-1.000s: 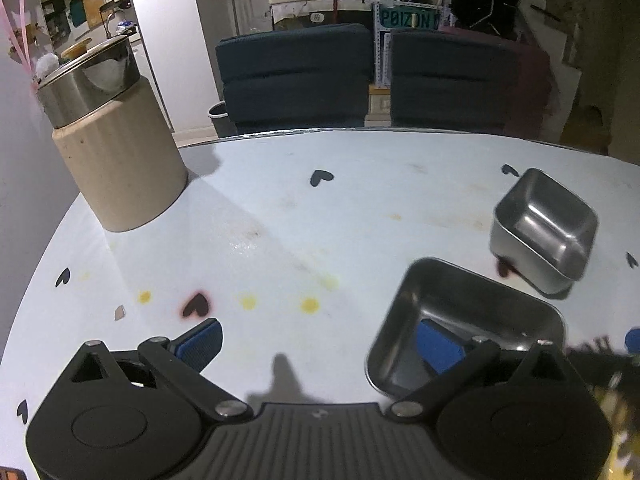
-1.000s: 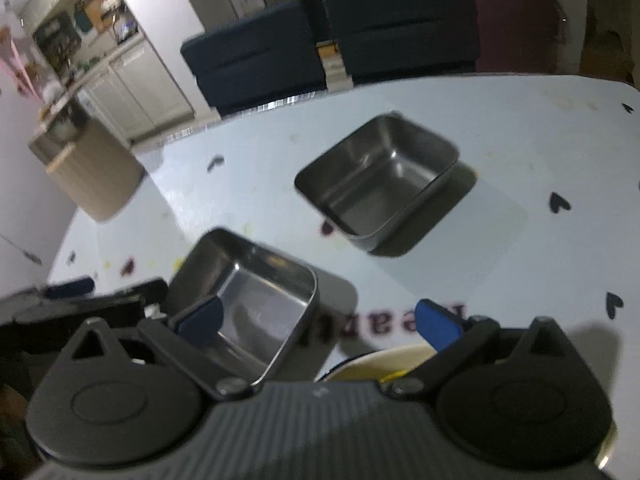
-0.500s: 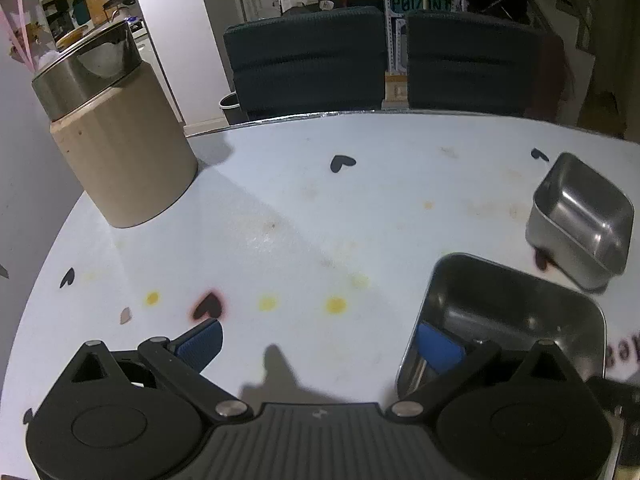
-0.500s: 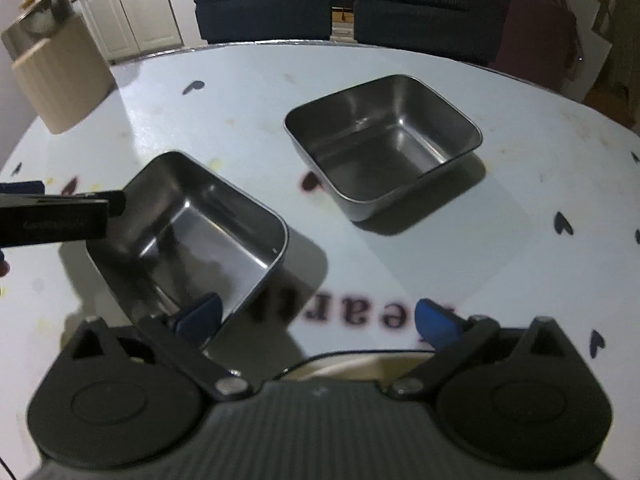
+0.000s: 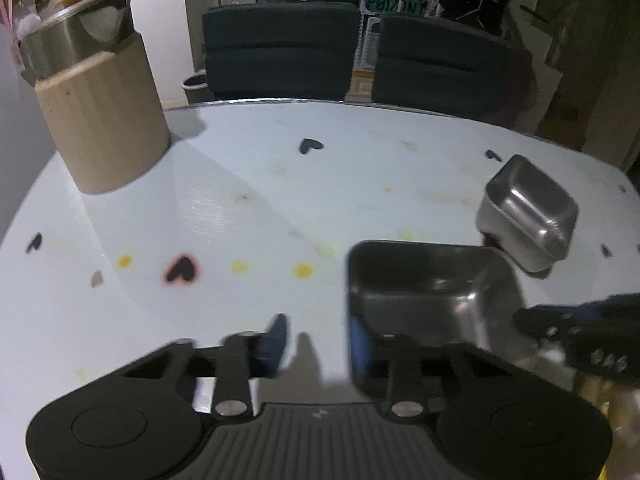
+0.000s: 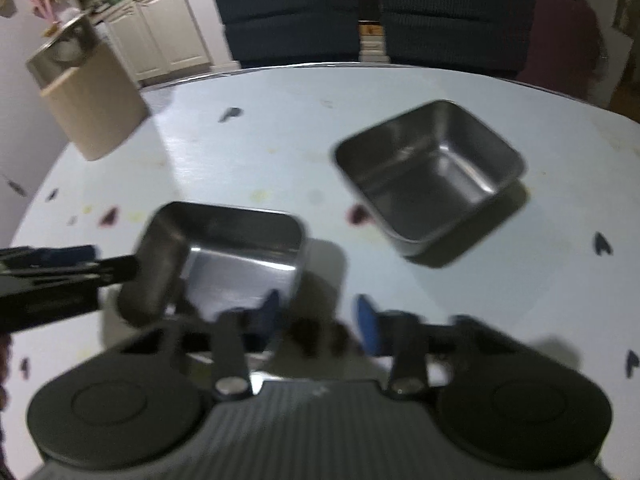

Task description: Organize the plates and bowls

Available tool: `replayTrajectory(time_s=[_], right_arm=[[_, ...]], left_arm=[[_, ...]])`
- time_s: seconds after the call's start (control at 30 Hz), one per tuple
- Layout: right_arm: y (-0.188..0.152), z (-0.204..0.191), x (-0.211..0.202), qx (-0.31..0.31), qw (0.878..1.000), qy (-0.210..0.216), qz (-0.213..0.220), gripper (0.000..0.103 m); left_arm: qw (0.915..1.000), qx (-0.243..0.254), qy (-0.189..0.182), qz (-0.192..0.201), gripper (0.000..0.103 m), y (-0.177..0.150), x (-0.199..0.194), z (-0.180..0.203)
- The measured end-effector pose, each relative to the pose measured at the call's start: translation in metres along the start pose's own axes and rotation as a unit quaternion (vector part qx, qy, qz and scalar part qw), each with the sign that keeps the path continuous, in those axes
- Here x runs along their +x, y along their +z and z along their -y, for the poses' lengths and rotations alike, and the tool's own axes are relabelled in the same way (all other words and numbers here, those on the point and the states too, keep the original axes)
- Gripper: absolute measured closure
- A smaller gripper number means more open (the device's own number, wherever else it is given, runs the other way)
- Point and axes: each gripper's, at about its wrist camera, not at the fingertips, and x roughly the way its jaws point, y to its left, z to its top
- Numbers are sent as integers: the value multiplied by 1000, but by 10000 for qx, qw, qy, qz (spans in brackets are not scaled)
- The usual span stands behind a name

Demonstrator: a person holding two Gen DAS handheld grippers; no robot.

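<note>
My left gripper (image 5: 316, 344) and right gripper (image 6: 316, 320) have just been closing across opposite walls of the near steel bowl (image 6: 224, 248); earlier both gaped wide.

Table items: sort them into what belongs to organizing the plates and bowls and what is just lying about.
Belongs to the job:
- near square steel bowl
- far square steel bowl

Just lying about:
- beige canister with steel lid
- dark chairs
- heart stickers on the table
</note>
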Motion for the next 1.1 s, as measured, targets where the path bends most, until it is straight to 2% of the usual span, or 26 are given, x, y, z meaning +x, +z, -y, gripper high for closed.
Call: replayTrajectory(time_s=[0.03, 0.07, 0.13, 0.33, 0.73, 1.1], right_arm=[[-1, -4, 1, -54, 10000, 42, -9, 87], [-2, -6, 1, -95, 9999, 83, -17, 89], [-4, -10, 1, -79, 9997, 207, -49, 95], [-14, -26, -4, -70, 9984, 529, -210, 95], [-49, -86, -19, -614, 9933, 814, -539, 94], [-80, -114, -24, -916, 9879, 945, -816, 92]], left_arm=[[9999, -36, -98, -32, 95, 0, -1, 0], [9999, -46, -141, -69, 100, 0, -2, 0], [9999, 43, -36, -108, 100, -2, -4, 1], [9997, -55, 101, -225, 100, -11, -20, -18], [9974, 262, 371, -556, 100, -53, -67, -48], [9939, 495, 480, -860, 100, -76, -74, -57]])
